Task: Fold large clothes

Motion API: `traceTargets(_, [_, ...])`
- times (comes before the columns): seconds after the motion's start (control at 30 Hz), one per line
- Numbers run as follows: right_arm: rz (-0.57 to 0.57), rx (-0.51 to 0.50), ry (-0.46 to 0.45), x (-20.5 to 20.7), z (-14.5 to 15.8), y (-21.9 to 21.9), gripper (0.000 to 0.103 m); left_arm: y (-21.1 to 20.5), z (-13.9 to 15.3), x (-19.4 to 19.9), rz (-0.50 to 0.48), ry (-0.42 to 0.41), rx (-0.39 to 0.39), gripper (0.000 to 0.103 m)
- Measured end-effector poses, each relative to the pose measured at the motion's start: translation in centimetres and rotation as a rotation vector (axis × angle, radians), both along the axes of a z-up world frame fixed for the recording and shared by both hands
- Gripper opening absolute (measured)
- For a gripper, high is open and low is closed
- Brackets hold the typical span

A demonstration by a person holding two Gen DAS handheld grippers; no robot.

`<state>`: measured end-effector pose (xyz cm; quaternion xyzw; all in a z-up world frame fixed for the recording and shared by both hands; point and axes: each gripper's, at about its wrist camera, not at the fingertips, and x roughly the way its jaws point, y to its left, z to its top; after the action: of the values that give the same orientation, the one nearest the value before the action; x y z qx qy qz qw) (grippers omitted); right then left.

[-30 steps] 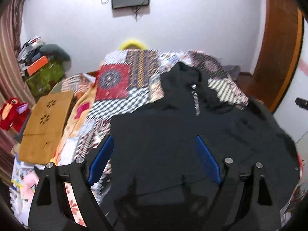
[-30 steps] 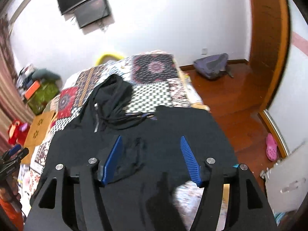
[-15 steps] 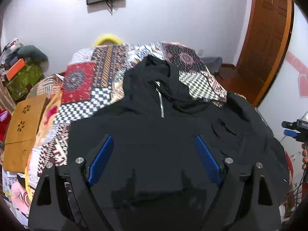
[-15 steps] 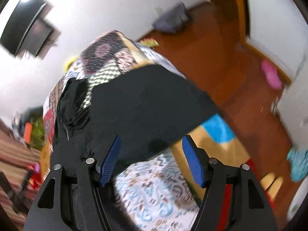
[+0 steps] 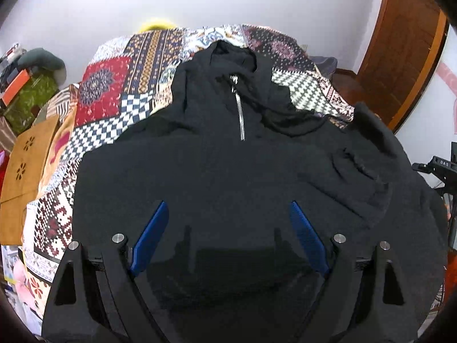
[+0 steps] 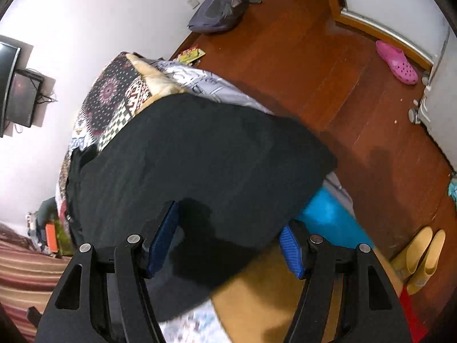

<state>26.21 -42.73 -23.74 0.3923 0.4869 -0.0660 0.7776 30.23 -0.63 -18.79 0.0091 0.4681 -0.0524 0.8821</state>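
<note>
A black zip hoodie (image 5: 228, 165) lies spread face up on a patchwork bedspread (image 5: 111, 85), hood toward the far wall, with its silver zipper (image 5: 240, 114) at the middle. My left gripper (image 5: 227, 204) hovers open over the hoodie's lower front, nothing between its blue pads (image 5: 151, 237). In the right wrist view the hoodie's side (image 6: 200, 160) drapes toward the bed's edge. My right gripper (image 6: 230, 217) stands open there, rolled to one side. The cloth's lower edge lies between its fingers, and the pads are not pressing on it.
Wooden floor (image 6: 314, 65) runs beside the bed, with a pink clog (image 6: 397, 63), yellow boots (image 6: 420, 257) and a grey bag (image 6: 217, 11). A brown wooden board (image 5: 25, 171) lies at the bed's left. A door (image 5: 405, 43) and black gear (image 5: 440, 168) stand on the right.
My left gripper has come down and closer over the hoodie's front. My right gripper has rolled and dropped from over the hoodie to its edge at the bedside, so the floor now shows.
</note>
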Motion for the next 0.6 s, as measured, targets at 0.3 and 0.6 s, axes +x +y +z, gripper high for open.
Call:
traceTargets(0.3, [-0.032, -0.132, 0.003, -0.1, 1.7, -0.3, 0.013, 1.0, -0.2, -0.3, 0.024, 0.005, -0.014, 0.086])
traceTargets(0.6, [0.072, -0.301, -0.221, -1.5, 12.3, 4.1, 0.007, 2.6, 2.1, -2.6, 0.029, -0.048, -0.007, 0.086])
